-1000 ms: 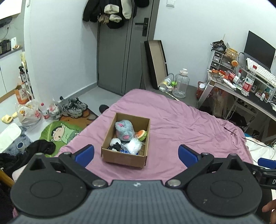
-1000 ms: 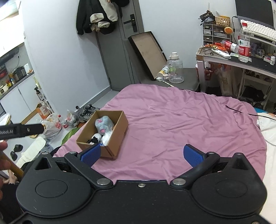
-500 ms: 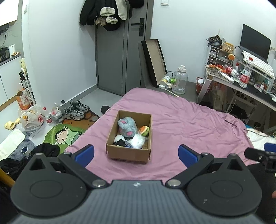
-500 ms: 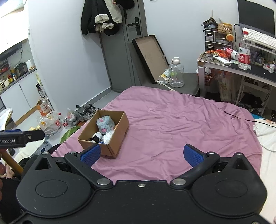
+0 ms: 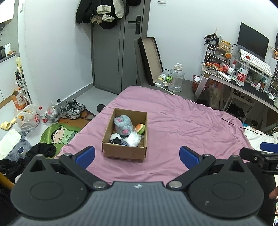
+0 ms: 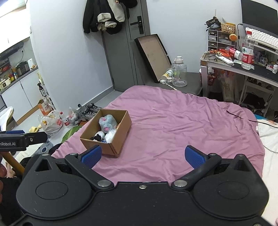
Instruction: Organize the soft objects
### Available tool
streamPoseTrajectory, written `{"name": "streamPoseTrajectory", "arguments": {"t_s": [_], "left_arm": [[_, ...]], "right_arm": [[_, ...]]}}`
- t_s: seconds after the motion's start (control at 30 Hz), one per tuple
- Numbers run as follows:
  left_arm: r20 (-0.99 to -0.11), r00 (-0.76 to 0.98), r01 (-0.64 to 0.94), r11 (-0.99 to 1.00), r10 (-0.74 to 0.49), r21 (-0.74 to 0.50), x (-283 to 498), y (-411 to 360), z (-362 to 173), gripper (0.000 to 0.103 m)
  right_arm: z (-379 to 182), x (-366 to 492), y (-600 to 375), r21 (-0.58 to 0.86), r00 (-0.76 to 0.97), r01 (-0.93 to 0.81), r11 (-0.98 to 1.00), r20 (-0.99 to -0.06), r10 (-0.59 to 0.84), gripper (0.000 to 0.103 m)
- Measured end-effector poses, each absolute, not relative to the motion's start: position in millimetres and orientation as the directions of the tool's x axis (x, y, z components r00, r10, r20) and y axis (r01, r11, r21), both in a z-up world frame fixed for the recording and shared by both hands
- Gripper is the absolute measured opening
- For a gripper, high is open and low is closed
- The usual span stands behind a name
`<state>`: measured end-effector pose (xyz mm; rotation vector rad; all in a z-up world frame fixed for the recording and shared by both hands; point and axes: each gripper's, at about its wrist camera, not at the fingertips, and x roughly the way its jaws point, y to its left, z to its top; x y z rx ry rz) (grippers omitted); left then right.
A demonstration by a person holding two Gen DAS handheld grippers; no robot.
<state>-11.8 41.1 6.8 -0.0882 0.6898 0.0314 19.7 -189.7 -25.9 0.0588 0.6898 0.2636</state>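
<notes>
Pink bedding covers the bed [image 5: 182, 125] that stretches out ahead of both my tools, with a grey door [image 5: 111, 52] and hanging coats [image 5: 102, 12] on the far wall. Off to the right of my right hand-held gripper [image 6: 143, 155] stands a cluttered desk [image 6: 257, 69] with a keyboard [image 6: 264, 38] and a water bottle [image 6: 247, 50].

Ahead of my left hand-held gripper [image 5: 137, 155], sitting on the bed near its left edge, is an open cardboard box [image 5: 126, 134]. From my right hand-held gripper the same box lies ahead and to the left. Inside it, at the far end, rests a grey plush toy [image 5: 123, 124] with pink patches; just beside that, toward the right wall of the box, is a small burger-shaped toy [image 5: 140, 128]. Nearer to me lie a white fluffy bundle [image 5: 133, 140] and something black [image 5: 116, 140] that I cannot make out.

Both hand-held grippers have their blue fingers [image 5: 86, 154] spread wide apart, holding nothing, above the near edge of the bed. On the floor to the left are sneakers [image 5: 73, 108] and a green cartoon mat [image 5: 59, 134].
</notes>
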Motion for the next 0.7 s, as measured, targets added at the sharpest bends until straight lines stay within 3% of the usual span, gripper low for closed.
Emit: {"name": "streamPoseTrajectory", "arguments": {"t_s": [0.7], "left_arm": [[-0.642,0.767,-0.056,0.997,0.009,-0.054,-12.3,34.2,4.4,0.103]], "right_arm": [[-31.3,15.2,-183.7,0.125,0.720,-0.258,0.958,-0.637,0.277,0.103]]}}
